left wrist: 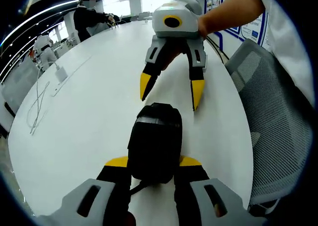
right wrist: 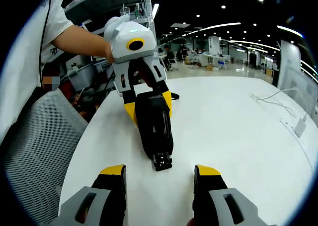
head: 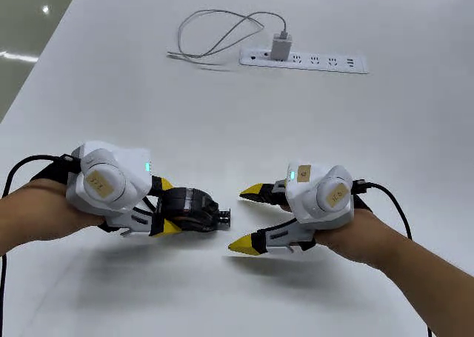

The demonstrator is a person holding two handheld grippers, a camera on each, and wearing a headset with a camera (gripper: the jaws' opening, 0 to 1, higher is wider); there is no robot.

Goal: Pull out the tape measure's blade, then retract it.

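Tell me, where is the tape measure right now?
Head view, lower left: the tape measure is clamped in the left gripper, its blade end facing the open right gripper.

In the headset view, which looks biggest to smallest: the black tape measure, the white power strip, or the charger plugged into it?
Largest, roughly alike: power strip and tape measure; the strip is longer, thinner, farther off.
Smallest: charger.

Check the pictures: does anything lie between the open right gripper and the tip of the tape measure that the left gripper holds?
Nothing visible does. Bare white table lies between the right gripper, its fingers open, and the blade tip, which points toward it from the tape measure clamped in the left gripper.
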